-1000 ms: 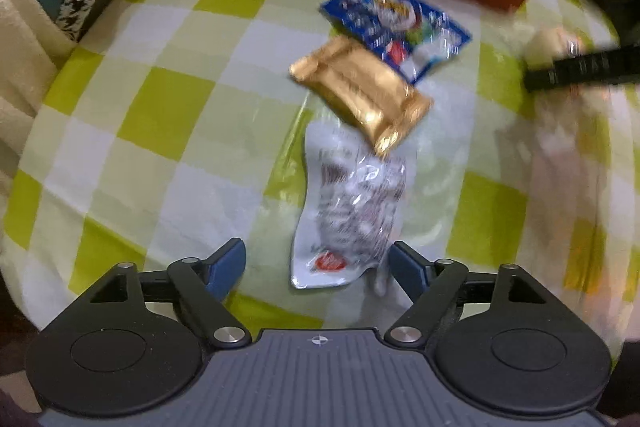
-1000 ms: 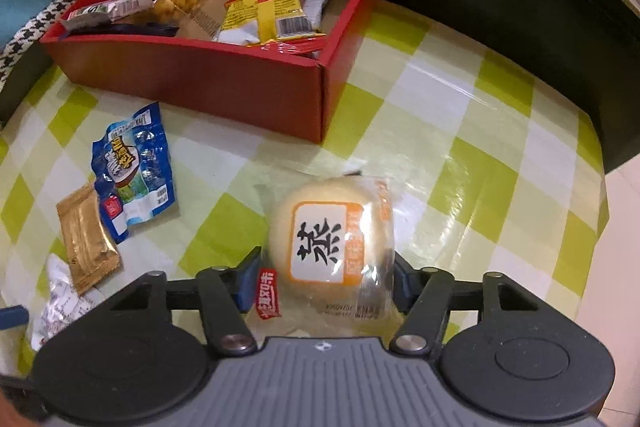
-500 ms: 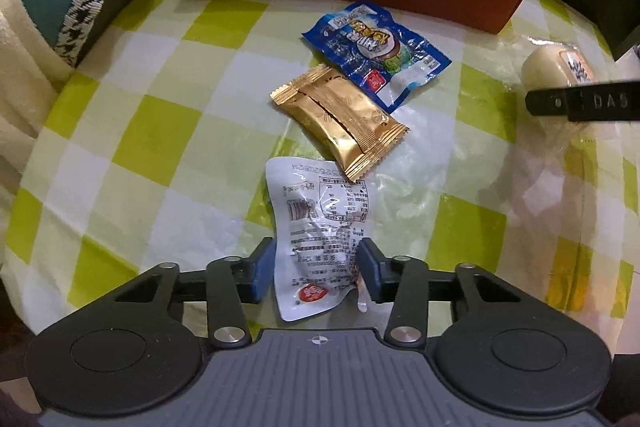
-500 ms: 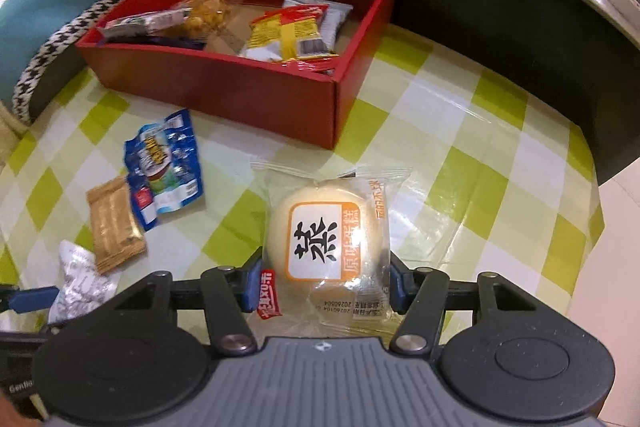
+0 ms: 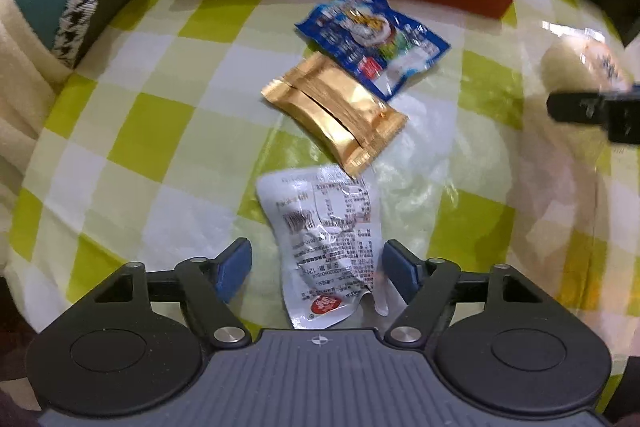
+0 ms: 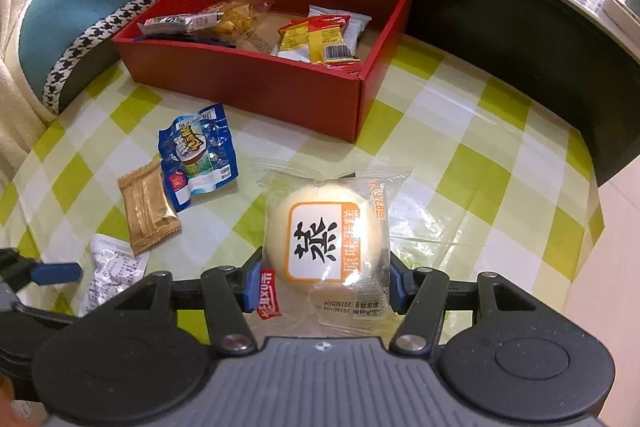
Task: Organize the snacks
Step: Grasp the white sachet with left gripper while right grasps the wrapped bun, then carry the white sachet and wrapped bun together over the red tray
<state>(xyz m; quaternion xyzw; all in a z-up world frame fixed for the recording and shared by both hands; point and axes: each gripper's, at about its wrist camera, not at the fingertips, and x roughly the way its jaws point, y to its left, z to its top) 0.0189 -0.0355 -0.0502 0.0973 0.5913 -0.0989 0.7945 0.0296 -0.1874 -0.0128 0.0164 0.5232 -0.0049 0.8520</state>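
The left gripper (image 5: 316, 263) hangs over the white packet (image 5: 326, 247) near the tabletop's (image 5: 132, 131) near edge; its fingers are opening and stand clear on either side, with the packet's long axis running away between them. Beyond it lie a gold packet (image 5: 334, 111) and a blue packet (image 5: 372, 39). The right gripper (image 6: 324, 285) has its fingers pressed on a wrapped bun (image 6: 326, 239). The red box (image 6: 256, 87) at the far edge, straight ahead of the bun, already holds several snack packets (image 6: 320, 39).
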